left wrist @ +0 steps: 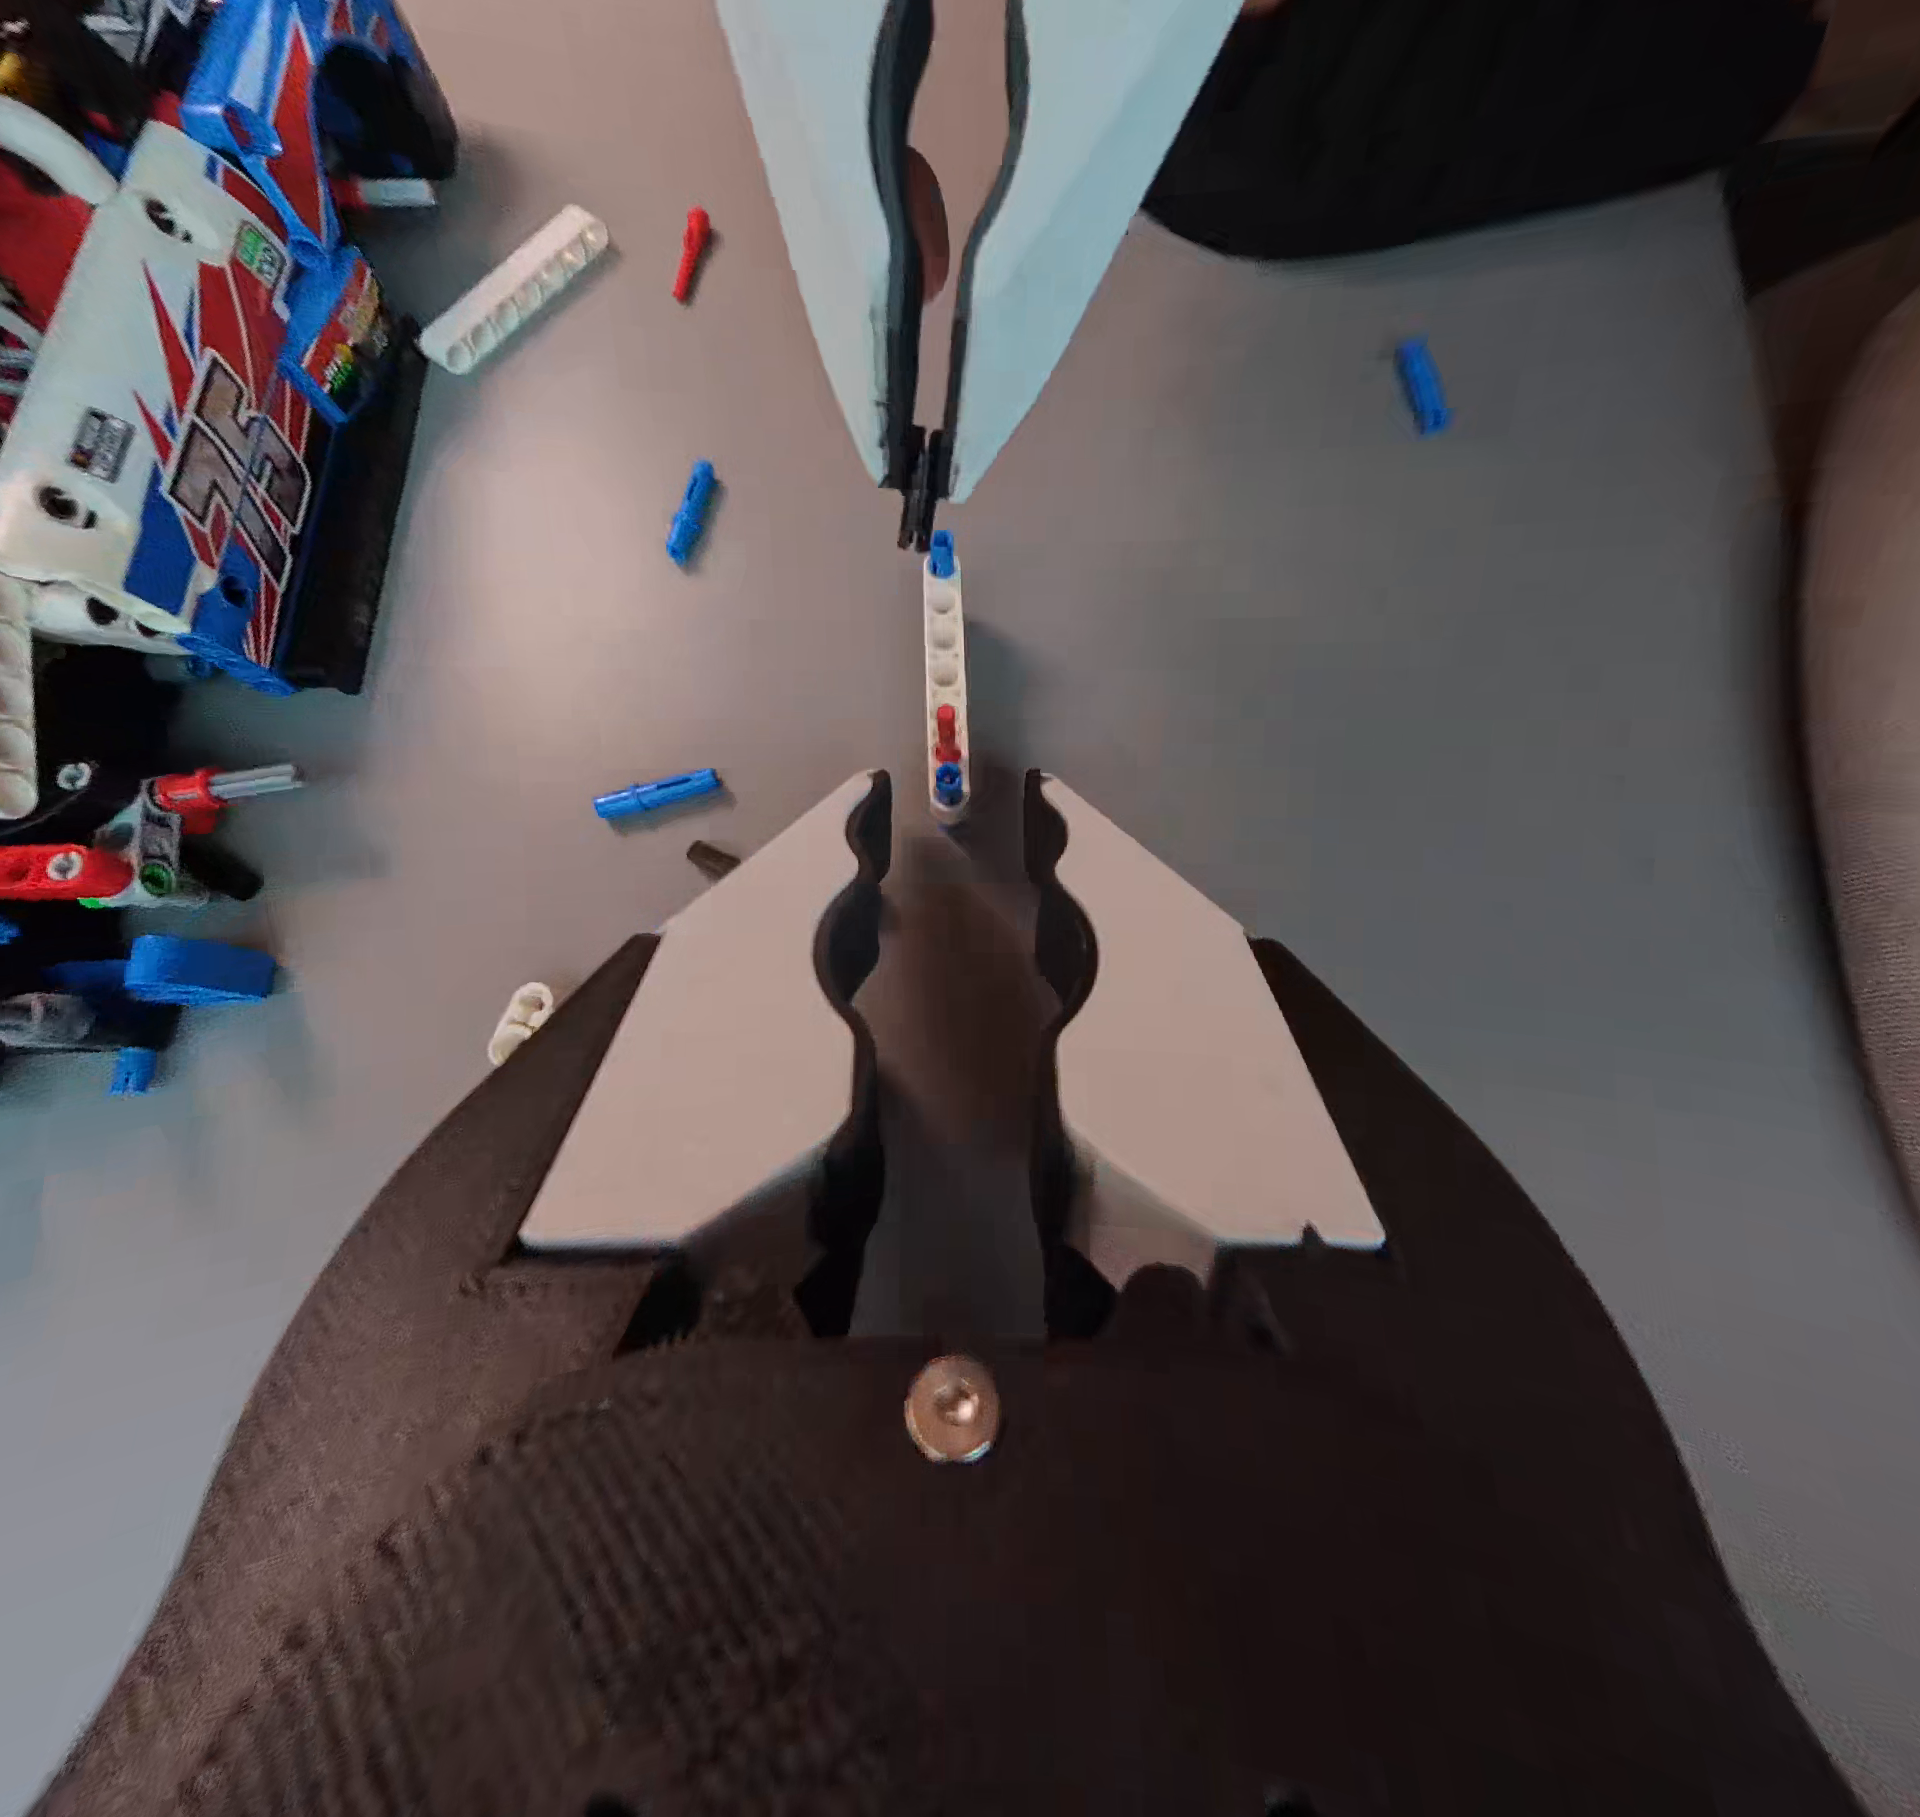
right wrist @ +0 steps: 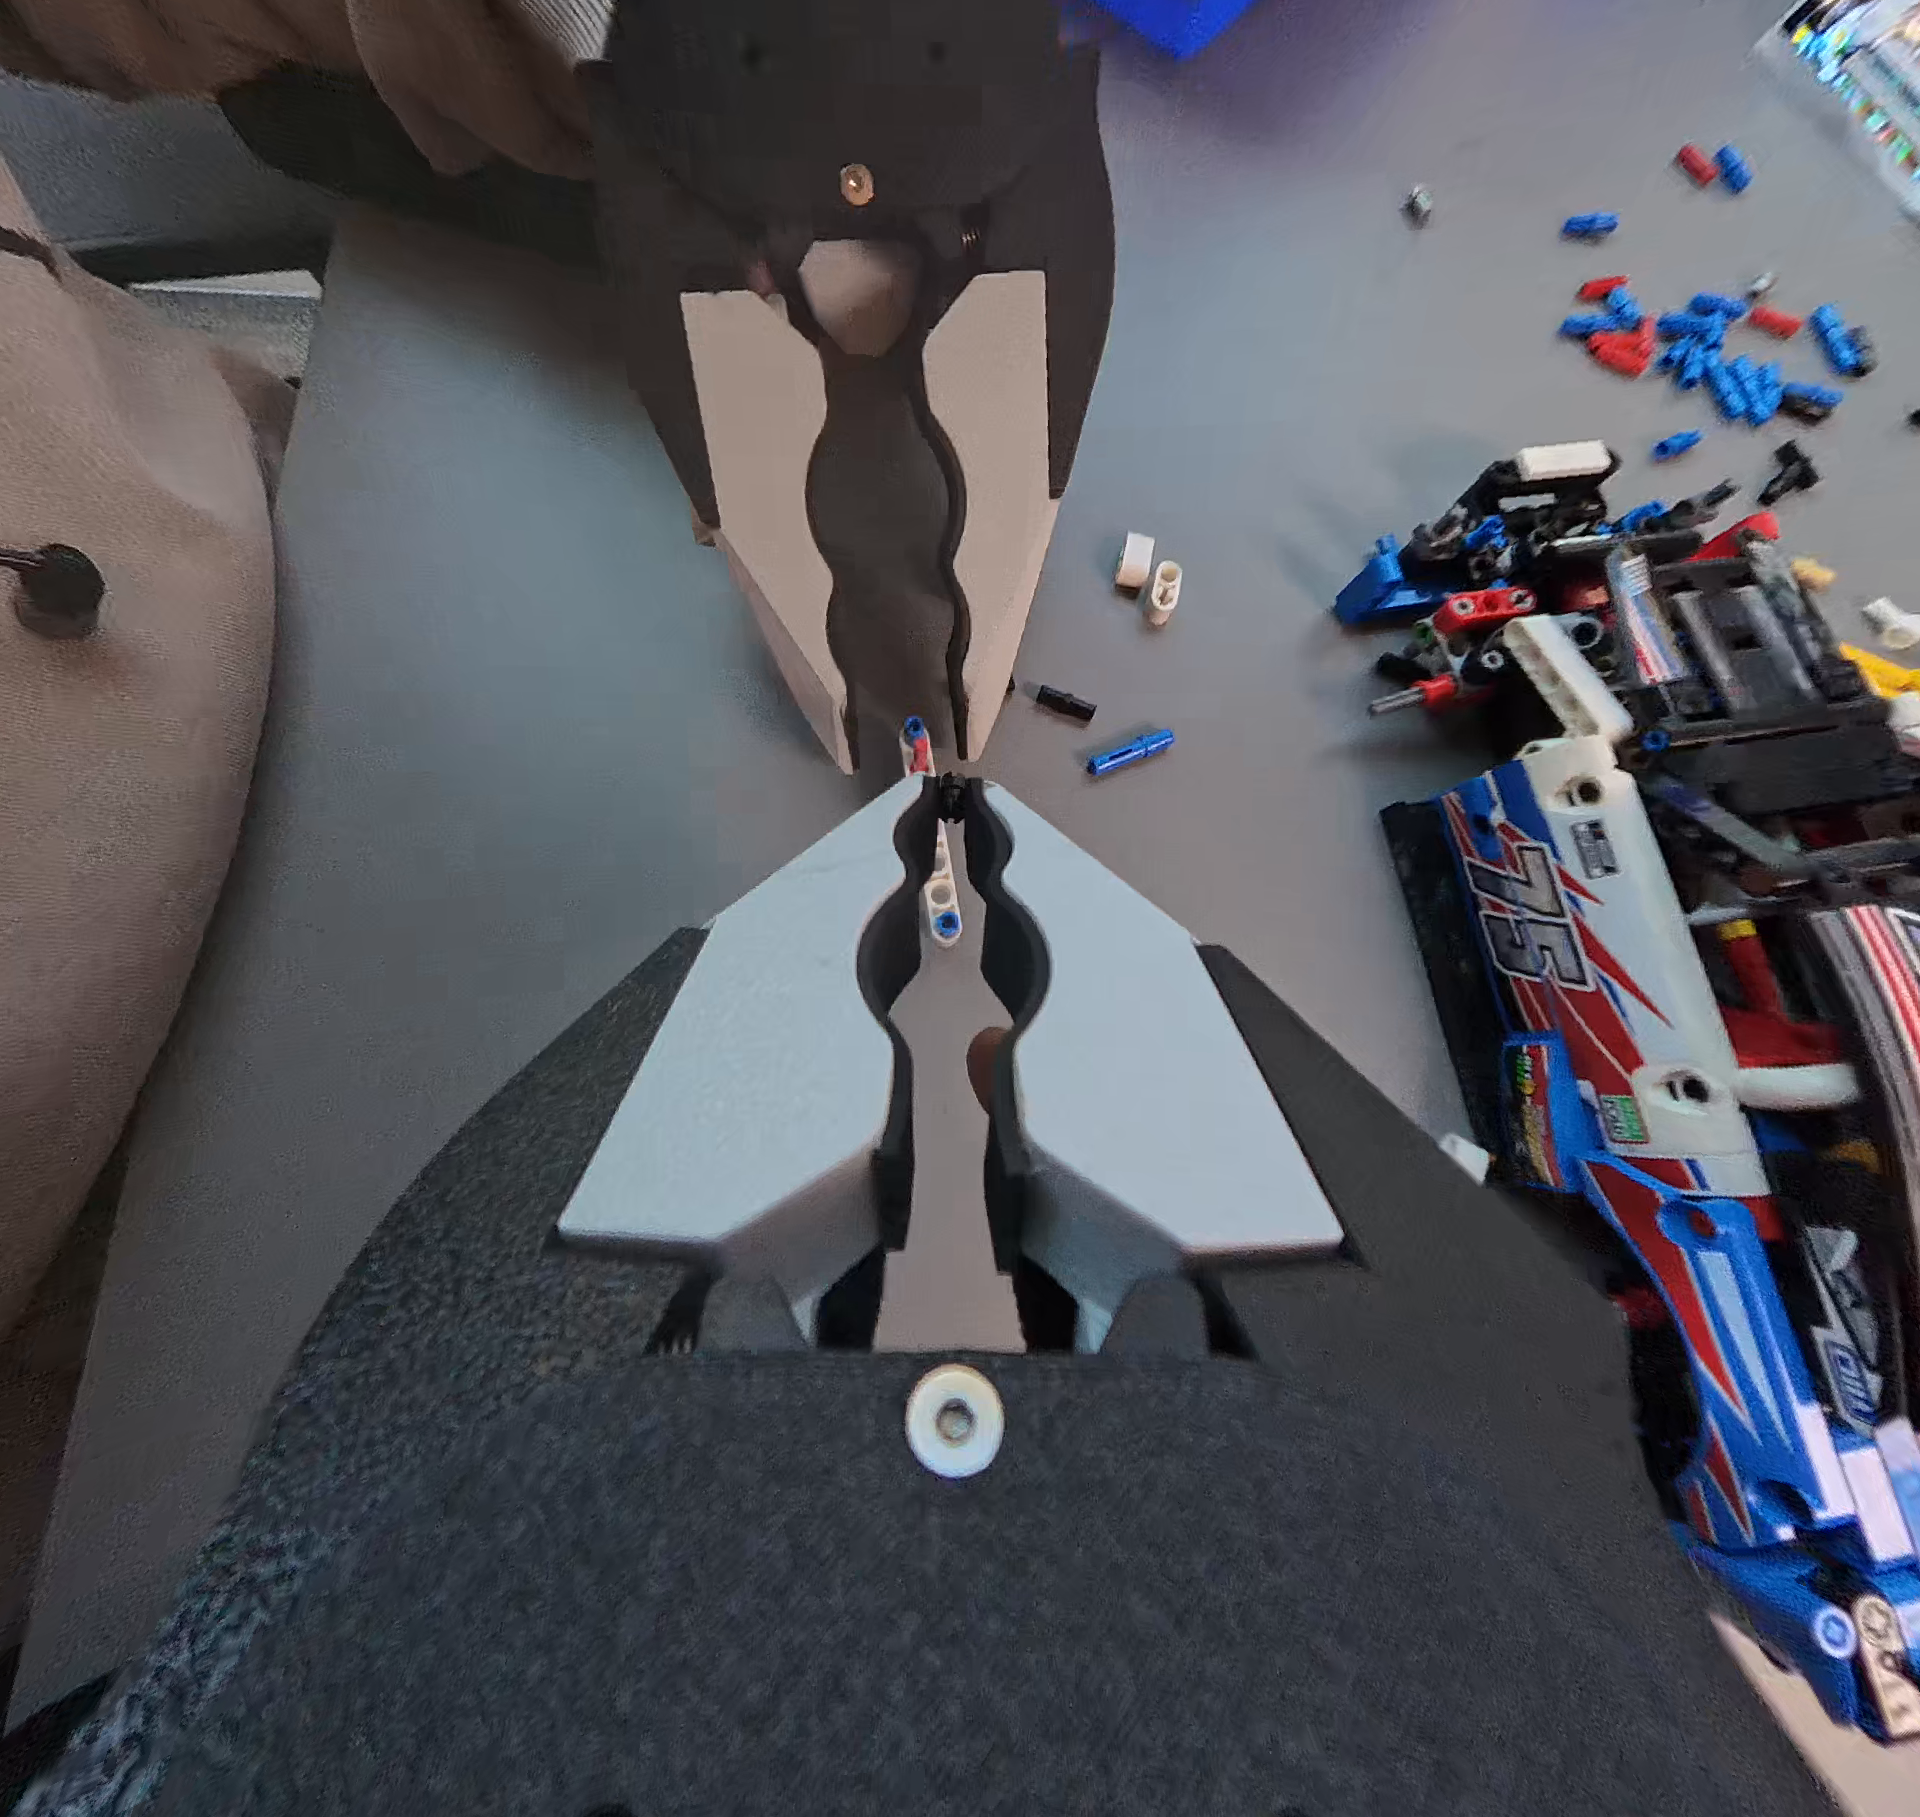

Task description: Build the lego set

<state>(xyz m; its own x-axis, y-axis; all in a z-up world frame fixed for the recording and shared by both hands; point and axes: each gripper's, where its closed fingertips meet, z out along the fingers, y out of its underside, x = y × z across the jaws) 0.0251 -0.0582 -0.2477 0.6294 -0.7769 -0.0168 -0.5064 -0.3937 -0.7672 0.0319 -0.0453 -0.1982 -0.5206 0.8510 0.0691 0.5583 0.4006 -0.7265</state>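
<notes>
The white beam [left wrist: 944, 687], studded with blue and red pins, lies on the grey surface [left wrist: 1351, 728] between both tools. The left gripper [left wrist: 956, 799] has its fingers narrowly apart around the beam's near end. At twelve o'clock, the right gripper [left wrist: 923, 500] pinches a small black pin [right wrist: 952, 797]. The race car [left wrist: 177, 365] sits at nine o'clock.

I count two grippers, my left [left wrist: 956, 780] and my right [right wrist: 953, 793]. Two white beams: one lying loose [left wrist: 516, 290], one between the grippers [left wrist: 945, 676]. Four loose blue pins show in the left wrist view, the nearest [left wrist: 657, 793], plus one loose red pin [left wrist: 690, 252]. One partly built race car [right wrist: 1621, 988]. Two small white connectors [right wrist: 1148, 572].
</notes>
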